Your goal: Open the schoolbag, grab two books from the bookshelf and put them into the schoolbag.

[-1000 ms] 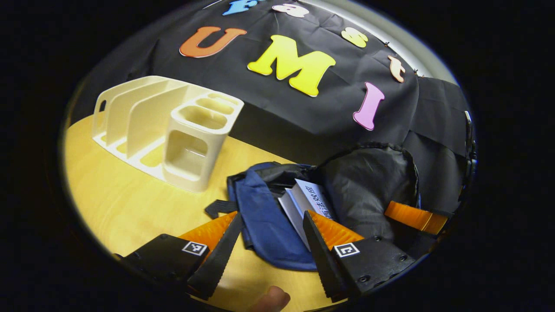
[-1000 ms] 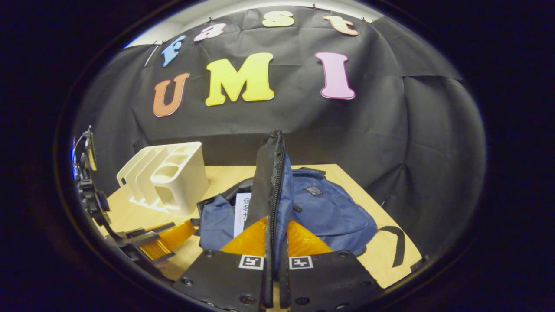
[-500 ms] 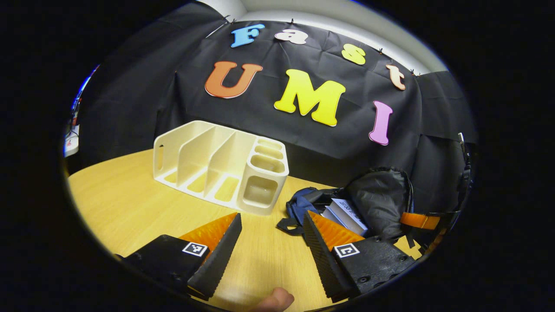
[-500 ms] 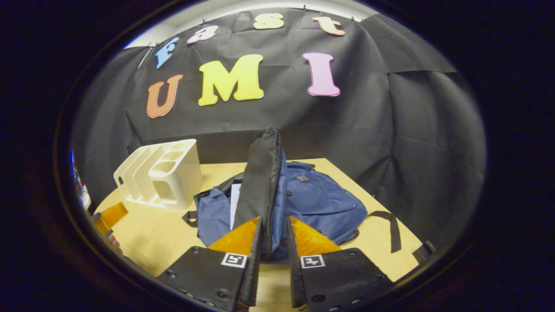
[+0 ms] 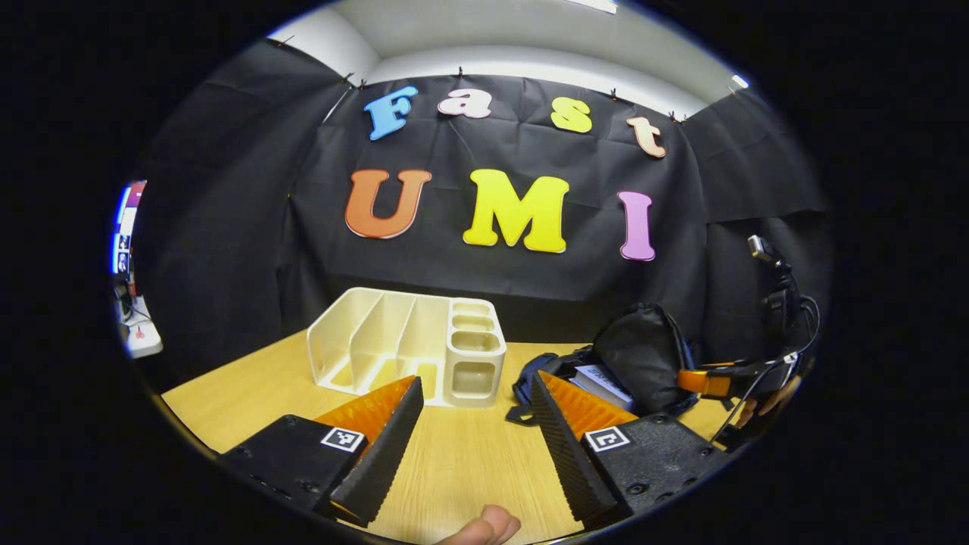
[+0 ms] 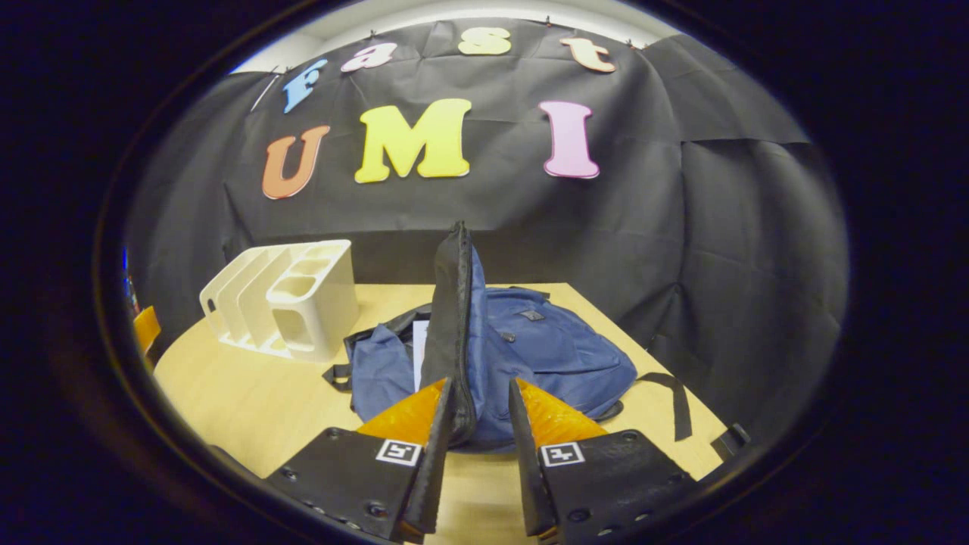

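The blue schoolbag (image 6: 553, 348) lies open on the wooden table. Its black-lined flap (image 6: 454, 303) stands upright between the fingers of my right gripper (image 6: 481, 383). The jaws are parted and the flap leans on the left finger only. A white book (image 6: 419, 356) shows inside the bag. The cream bookshelf (image 5: 409, 344) has nothing in its slots. My left gripper (image 5: 475, 380) hangs open above the table in front of the shelf, holding nothing. In the left gripper view the bag (image 5: 643, 356) sits to the right with books (image 5: 606, 378) in it, and the right gripper (image 5: 711, 381) is at its flap.
The wooden table (image 6: 250, 393) runs back to the black cloth wall. The bookshelf (image 6: 291, 299) stands left of the bag. A black strap (image 6: 677, 401) trails off the bag's right side. A fingertip (image 5: 484, 526) shows at the bottom edge.
My left gripper has pulled back and up from the bag, still open and empty. The right gripper's jaws have widened off the flap, and that gripper has drawn back a little.
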Demonstrator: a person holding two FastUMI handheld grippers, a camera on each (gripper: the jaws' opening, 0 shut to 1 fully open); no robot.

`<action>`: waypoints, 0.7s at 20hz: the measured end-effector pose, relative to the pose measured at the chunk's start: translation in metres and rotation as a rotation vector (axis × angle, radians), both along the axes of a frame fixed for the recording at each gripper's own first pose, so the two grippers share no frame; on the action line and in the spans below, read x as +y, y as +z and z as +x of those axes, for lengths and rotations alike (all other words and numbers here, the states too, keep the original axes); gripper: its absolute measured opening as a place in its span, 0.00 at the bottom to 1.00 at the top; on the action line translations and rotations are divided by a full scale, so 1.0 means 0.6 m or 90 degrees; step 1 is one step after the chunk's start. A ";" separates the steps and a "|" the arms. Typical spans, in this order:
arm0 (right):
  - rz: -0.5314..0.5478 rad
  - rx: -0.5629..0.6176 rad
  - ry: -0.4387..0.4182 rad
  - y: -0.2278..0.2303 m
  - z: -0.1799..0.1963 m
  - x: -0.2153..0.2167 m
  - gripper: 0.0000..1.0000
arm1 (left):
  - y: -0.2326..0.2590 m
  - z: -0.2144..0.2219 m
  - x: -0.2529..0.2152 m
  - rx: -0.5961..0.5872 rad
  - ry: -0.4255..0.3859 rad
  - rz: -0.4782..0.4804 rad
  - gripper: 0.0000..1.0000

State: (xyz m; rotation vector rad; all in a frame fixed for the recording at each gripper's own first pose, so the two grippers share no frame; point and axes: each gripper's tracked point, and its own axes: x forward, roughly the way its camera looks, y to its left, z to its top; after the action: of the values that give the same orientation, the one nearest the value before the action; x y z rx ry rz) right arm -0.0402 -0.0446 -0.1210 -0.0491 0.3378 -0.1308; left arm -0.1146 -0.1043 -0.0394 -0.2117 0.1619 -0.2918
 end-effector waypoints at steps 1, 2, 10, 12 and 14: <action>-0.001 -0.016 0.006 0.012 -0.010 0.006 0.53 | 0.003 -0.005 0.006 0.005 -0.006 -0.008 0.90; -0.004 -0.032 0.007 0.025 -0.024 0.006 0.50 | 0.012 -0.006 0.019 0.001 0.000 -0.008 0.90; -0.020 -0.132 0.009 0.100 -0.137 0.024 0.95 | 0.022 0.010 0.096 -0.012 0.057 -0.003 0.90; -0.032 -0.152 0.015 0.118 -0.155 0.034 0.95 | 0.016 0.013 0.103 0.001 0.065 0.001 0.90; -0.034 -0.169 0.017 0.133 -0.169 0.041 0.96 | 0.009 0.015 0.117 0.004 0.077 0.007 0.90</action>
State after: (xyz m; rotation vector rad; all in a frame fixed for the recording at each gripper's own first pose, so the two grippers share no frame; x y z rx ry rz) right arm -0.1418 -0.0199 -0.0411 -0.0886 0.0679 -0.1186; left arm -0.1058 -0.0340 -0.0340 -0.2113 0.1560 -0.1698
